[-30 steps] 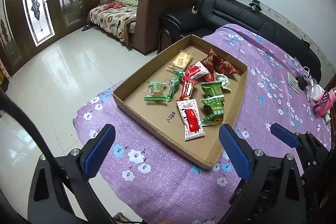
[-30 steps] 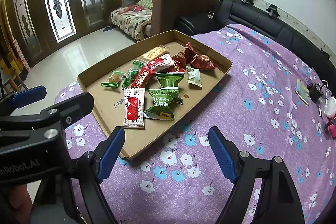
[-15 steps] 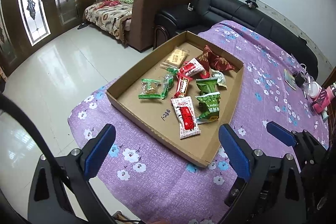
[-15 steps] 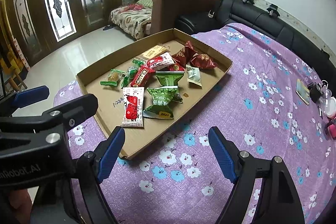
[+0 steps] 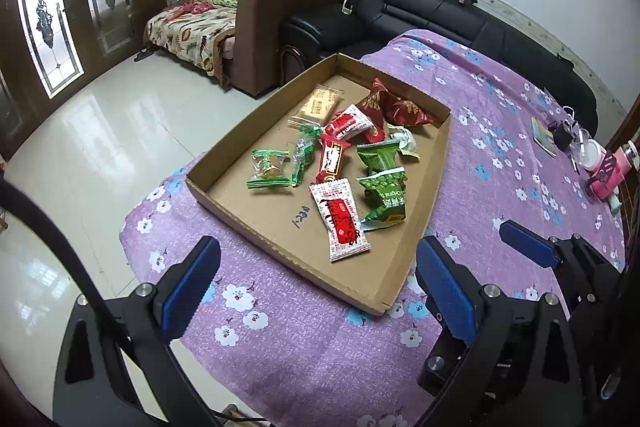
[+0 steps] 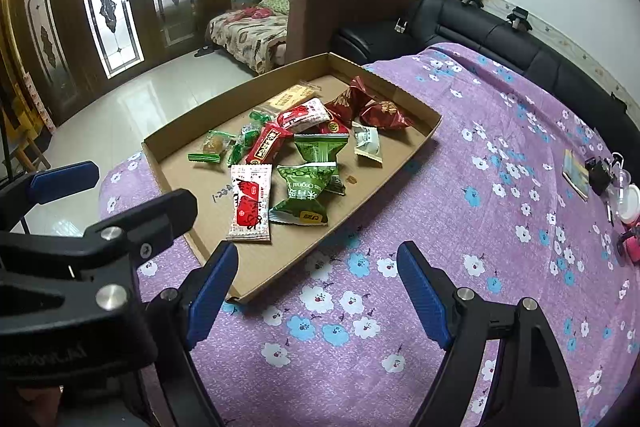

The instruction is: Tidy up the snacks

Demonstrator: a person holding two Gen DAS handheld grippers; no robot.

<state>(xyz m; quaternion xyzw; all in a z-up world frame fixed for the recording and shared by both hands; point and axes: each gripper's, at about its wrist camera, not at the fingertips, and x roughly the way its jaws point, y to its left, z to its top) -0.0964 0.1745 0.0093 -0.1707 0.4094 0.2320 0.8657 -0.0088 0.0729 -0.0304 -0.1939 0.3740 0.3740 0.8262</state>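
2 handheld grippers hover over a desk [image 5: 500, 131] draped in purple floral cloth, both with fingers spread wide apart and holding nothing. In the left wrist view, the left gripper [image 5: 316, 287] fills the lower frame, its blue pads straddling the near edge of a shallow cardboard tray [image 5: 224, 155] at frame centre. Left in the tray lies a clear green-edged candy [image 5: 269, 169]; centre, a red bar [image 5: 332, 159] and a white-and-red packet [image 5: 340, 219] nearest the camera; right of these, 2 green pea packets [image 5: 384, 199], with 2 dark red pouches [image 5: 394, 109] toward the far wall of the tray. In the right wrist view, the right gripper [image 6: 316, 291] hangs over the cloth just beside the tray's near corner. A black sofa [image 5: 440, 15] sits upper right, behind the desk.
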